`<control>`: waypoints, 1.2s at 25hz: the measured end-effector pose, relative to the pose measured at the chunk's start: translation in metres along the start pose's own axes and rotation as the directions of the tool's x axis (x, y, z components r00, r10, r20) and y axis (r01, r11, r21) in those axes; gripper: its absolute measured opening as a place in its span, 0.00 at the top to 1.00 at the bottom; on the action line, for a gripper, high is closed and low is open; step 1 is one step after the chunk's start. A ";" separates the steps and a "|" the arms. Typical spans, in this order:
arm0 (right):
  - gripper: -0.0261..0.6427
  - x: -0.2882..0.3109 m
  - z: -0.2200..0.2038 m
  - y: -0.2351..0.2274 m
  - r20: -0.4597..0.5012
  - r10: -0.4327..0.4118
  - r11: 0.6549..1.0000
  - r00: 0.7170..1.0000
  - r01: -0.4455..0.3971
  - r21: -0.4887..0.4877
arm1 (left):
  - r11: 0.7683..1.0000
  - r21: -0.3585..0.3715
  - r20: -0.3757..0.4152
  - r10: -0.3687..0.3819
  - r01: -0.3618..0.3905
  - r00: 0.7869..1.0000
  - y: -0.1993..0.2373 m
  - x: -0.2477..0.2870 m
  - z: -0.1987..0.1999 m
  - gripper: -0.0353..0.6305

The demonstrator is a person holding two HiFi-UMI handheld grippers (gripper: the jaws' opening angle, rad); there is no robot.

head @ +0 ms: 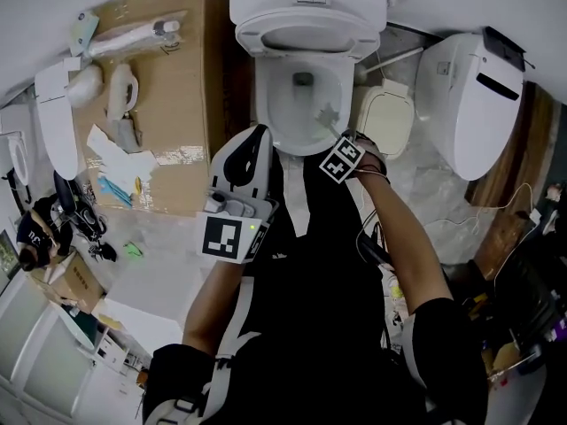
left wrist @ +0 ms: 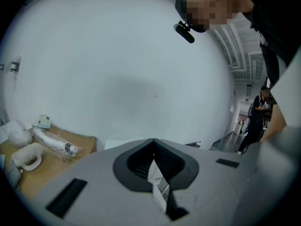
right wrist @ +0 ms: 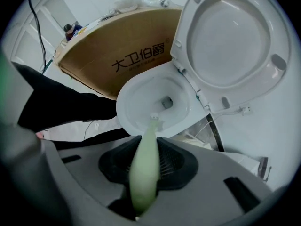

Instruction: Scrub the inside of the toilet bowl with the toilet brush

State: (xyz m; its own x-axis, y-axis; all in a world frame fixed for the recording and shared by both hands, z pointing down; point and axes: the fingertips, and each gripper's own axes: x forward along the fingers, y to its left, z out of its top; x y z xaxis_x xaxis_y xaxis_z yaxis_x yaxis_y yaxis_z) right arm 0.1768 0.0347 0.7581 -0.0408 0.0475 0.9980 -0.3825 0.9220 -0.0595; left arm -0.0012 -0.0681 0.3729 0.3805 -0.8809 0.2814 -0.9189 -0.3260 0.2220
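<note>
White toilet bowl (head: 273, 118): right gripper (right wrist: 149, 145) clamps pale-green toilet brush (right wrist: 143, 173) inside; left gripper (left wrist: 153, 147) closed.

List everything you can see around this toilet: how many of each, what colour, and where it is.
toilet: one, white, top centre of the head view, seat and lid raised
toilet brush: one, pale green handle, head down inside the bowl
cardboard box: one, brown, left of the toilet
bagged tube: one, white, lying on the box
spare seat unit: one, white, right of the toilet
small lid: one, cream, between the toilet and the spare seat unit
left gripper: one, grey with black pads, jaws together, aimed at the white wall
right gripper: one, grey with black pads, closed on the brush handle
</note>
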 end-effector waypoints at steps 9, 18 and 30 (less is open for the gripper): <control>0.80 -0.004 0.015 -0.019 -0.015 -0.122 0.939 0.992 0.110 -0.326 | 0.999 -0.020 0.009 0.044 -0.044 0.999 0.017 -0.008 -0.003 0.94; 0.80 -0.014 0.031 -0.050 0.008 -0.219 0.841 0.976 0.193 -0.505 | 0.995 -0.056 0.029 0.086 -0.084 0.996 0.023 -0.006 0.000 0.94; 0.80 -0.010 0.063 -0.091 0.031 -0.268 0.668 0.963 0.209 -0.715 | 0.970 -0.124 0.055 0.218 -0.210 0.974 0.037 -0.002 0.001 0.94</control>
State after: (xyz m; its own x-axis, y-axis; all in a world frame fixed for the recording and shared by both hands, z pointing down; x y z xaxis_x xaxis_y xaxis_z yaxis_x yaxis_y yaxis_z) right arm 0.1544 -0.0742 0.7527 0.0348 -0.2135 0.9763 0.3958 0.9000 0.1827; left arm -0.0361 -0.0791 0.3799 0.1645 -0.9482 0.2717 -0.9583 -0.0884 0.2717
